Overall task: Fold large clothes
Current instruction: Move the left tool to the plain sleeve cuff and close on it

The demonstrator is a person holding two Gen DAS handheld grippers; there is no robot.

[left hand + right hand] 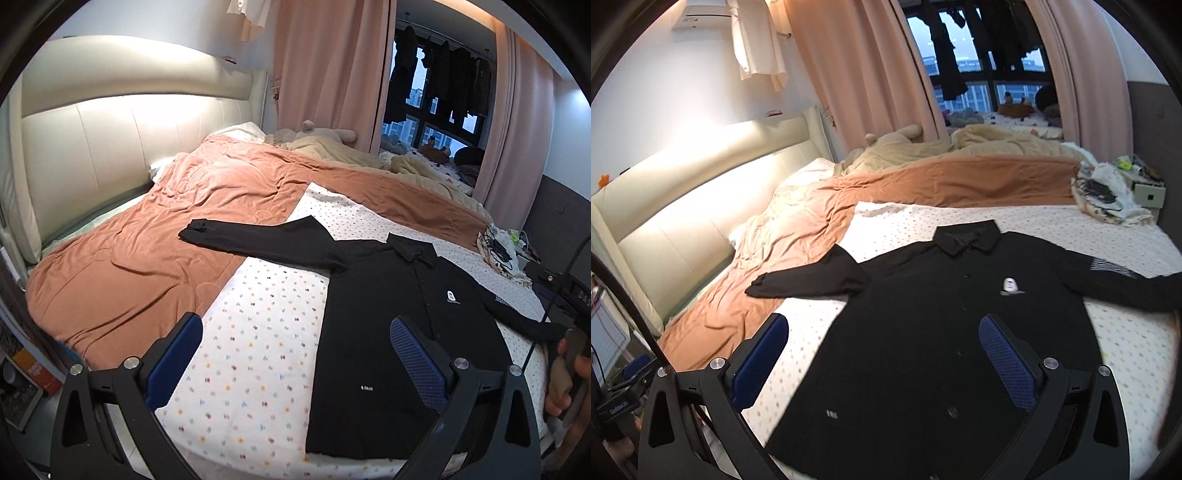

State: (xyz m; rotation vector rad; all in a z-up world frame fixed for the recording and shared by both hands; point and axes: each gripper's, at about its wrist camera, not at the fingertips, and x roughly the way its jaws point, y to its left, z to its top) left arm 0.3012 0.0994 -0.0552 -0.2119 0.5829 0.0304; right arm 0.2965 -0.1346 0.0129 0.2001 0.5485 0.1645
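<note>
Jaws wide apart on both the left gripper (295,354) and right gripper (882,350), holding nothing, above a black long-sleeved collared shirt (923,332) spread flat on the dotted white bedsheet (258,314); rust-orange quilt (147,240) beyond.

A black long-sleeved shirt (388,325) (923,332) lies flat, front up, buttoned, collar away, both sleeves spread sideways on the dotted sheet (258,332) (1034,218).
</note>
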